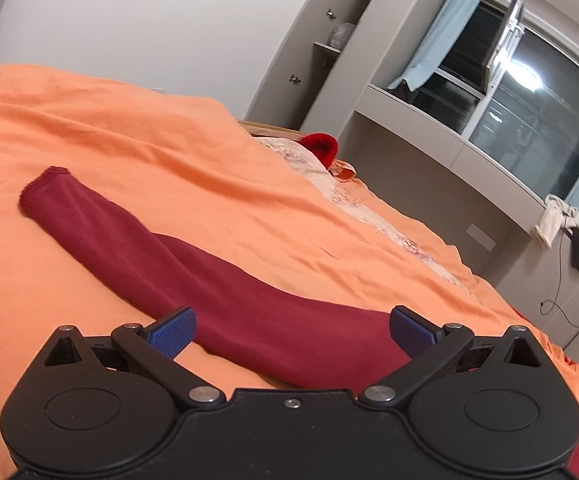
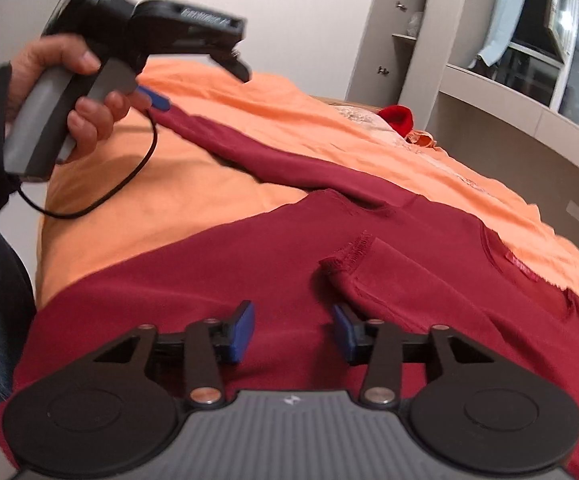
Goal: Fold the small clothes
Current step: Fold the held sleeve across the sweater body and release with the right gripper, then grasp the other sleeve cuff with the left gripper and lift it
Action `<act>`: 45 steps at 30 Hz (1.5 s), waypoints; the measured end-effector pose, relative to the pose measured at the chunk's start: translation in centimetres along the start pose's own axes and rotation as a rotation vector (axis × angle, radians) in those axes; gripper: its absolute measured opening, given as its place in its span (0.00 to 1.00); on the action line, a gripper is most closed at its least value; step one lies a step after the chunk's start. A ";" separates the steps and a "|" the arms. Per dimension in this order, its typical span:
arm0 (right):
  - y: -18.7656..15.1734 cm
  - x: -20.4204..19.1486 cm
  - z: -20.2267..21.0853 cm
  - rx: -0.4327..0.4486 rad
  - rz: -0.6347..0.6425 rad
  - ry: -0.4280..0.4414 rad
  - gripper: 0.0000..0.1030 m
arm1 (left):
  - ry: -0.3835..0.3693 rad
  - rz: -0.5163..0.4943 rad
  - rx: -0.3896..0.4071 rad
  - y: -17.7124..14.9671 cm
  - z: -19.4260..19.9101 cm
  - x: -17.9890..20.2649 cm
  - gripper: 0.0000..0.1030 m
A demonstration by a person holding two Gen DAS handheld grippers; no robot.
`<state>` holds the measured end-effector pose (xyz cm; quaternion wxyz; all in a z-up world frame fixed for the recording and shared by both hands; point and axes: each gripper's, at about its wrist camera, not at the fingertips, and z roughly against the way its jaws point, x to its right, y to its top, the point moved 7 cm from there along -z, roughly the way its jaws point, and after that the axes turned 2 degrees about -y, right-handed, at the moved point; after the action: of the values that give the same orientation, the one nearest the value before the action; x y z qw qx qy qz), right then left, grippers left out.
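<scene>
While the left wrist view looks along the bed, the left claw hangs low over one long sleeve of a dark red garment, its blue pads spread wide and gripping nothing; the sleeve passes between and beneath them, laid straight out across the orange cover with its cuff at the far end, which I judge to be a spreading-out ahead of a fold. No container holds any clothing in this view: an open wall shelf carries a pale object too blurred to name, and a pale cloth hangs off the ledge below the window. Turning to the right wrist view, the right claw stands partly apart over the garment's body, nothing between its pads; a second sleeve lies folded in over the body just beside the right-hand pad, cuff toward the middle, so that side appears done. At upper left a hand holds the other tool, its blue tip at the outstretched sleeve. Whether that tip touches the cloth cannot be told. A bright red item lies near the far edge of the bed. I judge the long sleeve remains to be folded in.
</scene>
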<state>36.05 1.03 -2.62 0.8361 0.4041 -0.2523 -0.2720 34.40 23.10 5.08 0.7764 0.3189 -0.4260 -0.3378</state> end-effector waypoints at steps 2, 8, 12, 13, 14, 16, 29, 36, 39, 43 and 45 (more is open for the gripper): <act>-0.2 0.4 0.9 0.024 -0.046 0.015 0.65 | 0.008 0.024 0.009 0.6 0.4 -0.9 1.00; -1.5 2.0 5.5 0.118 -0.140 -0.009 0.94 | 0.071 0.086 0.041 4.0 2.0 -4.5 0.99; -2.5 3.7 8.3 0.175 -0.226 -0.049 1.00 | 0.174 -0.005 -0.047 4.7 1.1 -5.6 1.00; -2.9 4.2 8.8 0.183 -0.255 -0.058 1.00 | 0.187 -0.024 -0.066 4.8 0.8 -5.9 1.00; -3.3 4.7 9.1 0.189 -0.283 -0.065 1.00 | 0.192 -0.036 -0.080 4.8 0.5 -6.2 1.00; -4.2 5.6 9.5 0.197 -0.329 -0.079 1.00 | 0.202 -0.035 -0.093 5.1 -0.2 -7.3 1.00; -8.5 9.1 9.2 0.197 -0.589 -0.026 1.00 | 0.329 0.187 -0.031 6.9 -2.6 -12.6 0.54; -8.9 9.1 9.4 0.207 -0.614 -0.023 1.00 | 0.302 0.205 0.050 7.2 -2.1 -11.2 0.08; -8.7 8.8 9.4 0.208 -0.614 -0.026 1.00 | 0.246 0.152 0.097 8.0 -1.6 -8.7 0.07; -8.7 8.8 9.6 0.216 -0.623 -0.030 1.00 | 0.134 0.005 0.158 8.7 -0.3 -2.8 0.07; -8.7 9.0 9.9 0.224 -0.629 -0.040 1.00 | 0.076 -0.075 0.172 8.7 0.4 0.5 0.07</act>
<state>34.01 -14.78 -2.47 0.6566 0.5461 -0.1597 -0.4951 36.49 27.57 12.27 0.7484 0.4126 -0.4116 -0.3165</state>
